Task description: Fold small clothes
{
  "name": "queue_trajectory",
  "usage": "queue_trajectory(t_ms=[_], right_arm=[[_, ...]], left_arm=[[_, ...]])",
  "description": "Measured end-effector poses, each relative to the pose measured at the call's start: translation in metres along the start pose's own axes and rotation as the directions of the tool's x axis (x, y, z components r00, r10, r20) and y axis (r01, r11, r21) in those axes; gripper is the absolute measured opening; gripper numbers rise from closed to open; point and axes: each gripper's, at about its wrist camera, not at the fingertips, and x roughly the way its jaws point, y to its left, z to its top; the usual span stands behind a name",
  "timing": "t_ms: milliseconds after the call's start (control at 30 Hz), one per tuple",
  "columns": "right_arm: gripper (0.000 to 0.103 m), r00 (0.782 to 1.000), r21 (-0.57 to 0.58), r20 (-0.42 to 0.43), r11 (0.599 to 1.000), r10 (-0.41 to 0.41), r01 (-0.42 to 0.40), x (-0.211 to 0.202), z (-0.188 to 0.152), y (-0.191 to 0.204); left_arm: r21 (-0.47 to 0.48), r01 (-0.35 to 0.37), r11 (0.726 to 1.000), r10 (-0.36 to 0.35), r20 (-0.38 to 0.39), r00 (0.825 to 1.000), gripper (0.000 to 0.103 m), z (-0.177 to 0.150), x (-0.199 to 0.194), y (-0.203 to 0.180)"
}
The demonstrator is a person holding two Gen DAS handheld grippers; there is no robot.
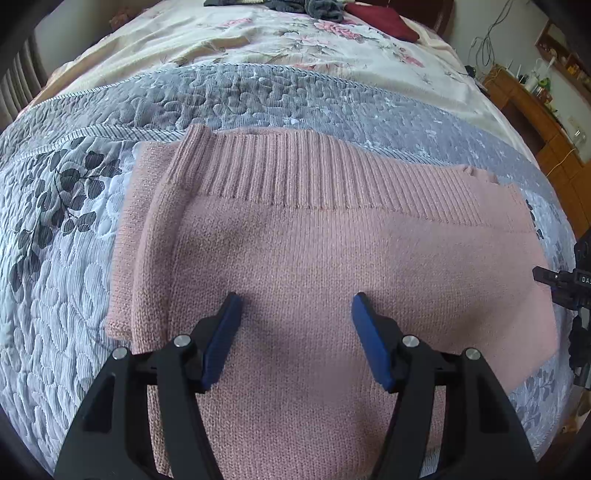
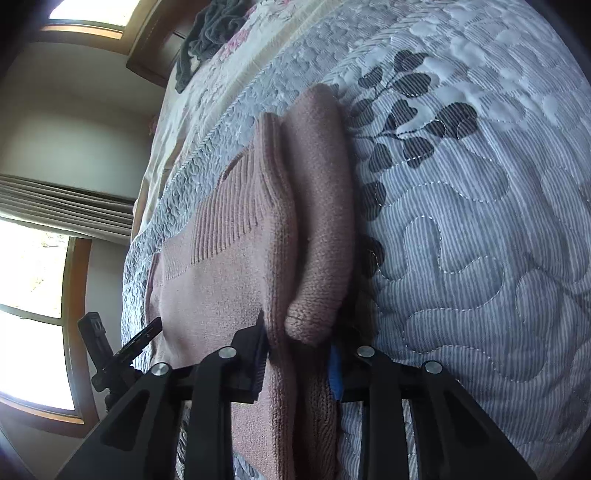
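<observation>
Sweater (image 1: pixel 332 240) lies flat on bed (image 1: pixel 55 277), long axis left-right across frame. My left tongs (image 1: pixel 297 306) spread wide, hovering mid-sweater. My right tongs (image 2: pixel 299 365) are clamped on its folded side edge, lower centre.

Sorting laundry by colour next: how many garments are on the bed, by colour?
Pink: 1, the knit sweater
Dark red: 1, folded cloth
Dark grey: 1 crumpled heap, pieces inside cannot be told apart
Total: 3
</observation>
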Motion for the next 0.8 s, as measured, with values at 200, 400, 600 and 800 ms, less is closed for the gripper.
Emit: queue_trajectory(t_ms=[200, 400, 600, 800], right_arm=[[0.027, 0.999, 0.008, 0.006, 0.999, -0.038, 0.038, 0.003, -0.002, 0.007], [0.024, 0.986, -0.065, 0.031, 0.984, -0.162, 0.163, -0.007, 0.003, 0.053], [0.023, 0.986, -0.245, 0.054, 0.955, -0.158, 0.166, -0.006, 0.007, 0.148], [0.023, 0.976, -0.432, 0.009, 0.88, -0.216, 0.199, 0.04, -0.011, 0.23]], left_arm=[[0.008, -0.006, 1.0, 0.006, 0.006, 1.0, 0.064, 0.0, 0.003, 0.0], [-0.022, 0.022, 1.0, -0.022, 0.001, 1.0, 0.063, 0.001, -0.008, 0.004], [-0.023, 0.04, 0.999, -0.039, 0.034, 0.999, 0.063, -0.002, -0.031, 0.009], [-0.042, 0.069, 0.997, -0.066, 0.069, 0.995, 0.064, -0.001, -0.049, 0.018]])
